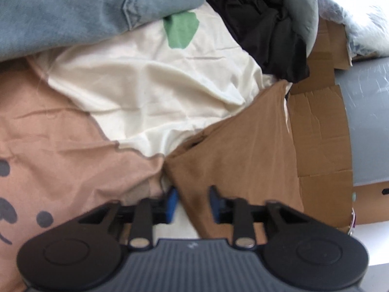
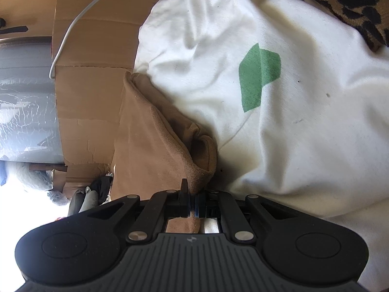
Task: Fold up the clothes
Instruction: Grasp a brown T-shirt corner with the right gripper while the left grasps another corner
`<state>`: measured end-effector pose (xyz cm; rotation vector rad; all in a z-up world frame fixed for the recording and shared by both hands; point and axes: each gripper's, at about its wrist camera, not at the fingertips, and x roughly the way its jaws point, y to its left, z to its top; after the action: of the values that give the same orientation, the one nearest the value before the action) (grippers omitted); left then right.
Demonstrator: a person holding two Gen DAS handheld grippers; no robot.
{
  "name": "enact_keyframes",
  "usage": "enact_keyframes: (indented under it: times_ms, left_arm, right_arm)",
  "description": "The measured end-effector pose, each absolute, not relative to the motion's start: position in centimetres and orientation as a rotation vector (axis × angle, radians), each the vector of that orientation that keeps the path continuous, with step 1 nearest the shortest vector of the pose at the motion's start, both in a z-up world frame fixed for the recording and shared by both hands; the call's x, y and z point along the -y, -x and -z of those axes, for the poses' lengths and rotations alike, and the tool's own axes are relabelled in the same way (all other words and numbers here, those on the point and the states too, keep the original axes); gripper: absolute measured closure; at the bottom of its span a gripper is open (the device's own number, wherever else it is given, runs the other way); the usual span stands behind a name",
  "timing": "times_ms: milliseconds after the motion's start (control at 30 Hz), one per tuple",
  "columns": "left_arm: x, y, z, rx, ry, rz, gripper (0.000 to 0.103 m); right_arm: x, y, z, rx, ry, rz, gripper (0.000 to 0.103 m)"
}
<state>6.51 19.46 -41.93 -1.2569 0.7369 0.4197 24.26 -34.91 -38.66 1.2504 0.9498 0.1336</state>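
**Spotter:** Right claw first. Your right gripper (image 2: 193, 205) has its pads closed tight on a fold of the brown garment (image 2: 150, 136). The cloth bunches just ahead of the fingers and a strip of it shows behind them.

**Recorder:** Noted. Where does the brown piece lie?

**Spotter:** In your right wrist view it runs away from the claw. It sits partly on the flattened cardboard (image 2: 92, 92) and partly against the white garment (image 2: 304, 133) with the green patch (image 2: 259, 77). A white cable (image 2: 73, 24) crosses the cardboard further back. Leopard-print fabric (image 2: 352, 4) shows at the top corner.

**Recorder:** And your left?

**Spotter:** Your left gripper (image 1: 193, 203) stands a little apart, blue pads (image 1: 172, 205) visible on both sides. A lower edge of the same brown garment hangs between them. There is a sliver of light between the left-side pad and the cloth, so you have no grip there. The picture is blurred at the fingers.

**Recorder:** Surroundings, left view?

**Spotter:** A pink garment (image 1: 60, 141) with dark marks lies to the left of the claw, touching the brown one. The white garment lies beyond both. Blue denim (image 1: 73, 7) overlaps the white garment at the top, with a black garment (image 1: 262, 24) beside it.
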Motion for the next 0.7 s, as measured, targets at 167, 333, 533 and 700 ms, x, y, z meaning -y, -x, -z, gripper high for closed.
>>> enact_keyframes:
  times_ms: [167,333,533,700]
  left_arm:
    - [-20.0,-5.8,40.8,-0.690,1.262,-0.392,0.100]
    - [-19.9,-6.6,40.1,-0.685,1.235,-0.341,0.090]
    - [-19.7,-6.8,40.4,-0.701,1.195,-0.344,0.048]
    - [-19.9,-7.0,42.0,-0.688,1.237,-0.356,0.049]
  right_arm:
    - [35.0,-24.2,38.3,-0.944,-1.252,-0.144,0.102]
    - [34.9,-23.6,38.6,-0.936,-1.265,-0.133,0.097]
    - [34.1,-23.8,38.7,-0.934,-1.275,-0.154,0.070]
    - [33.7,-24.4,38.9,-0.924,-1.291,-0.145,0.068]
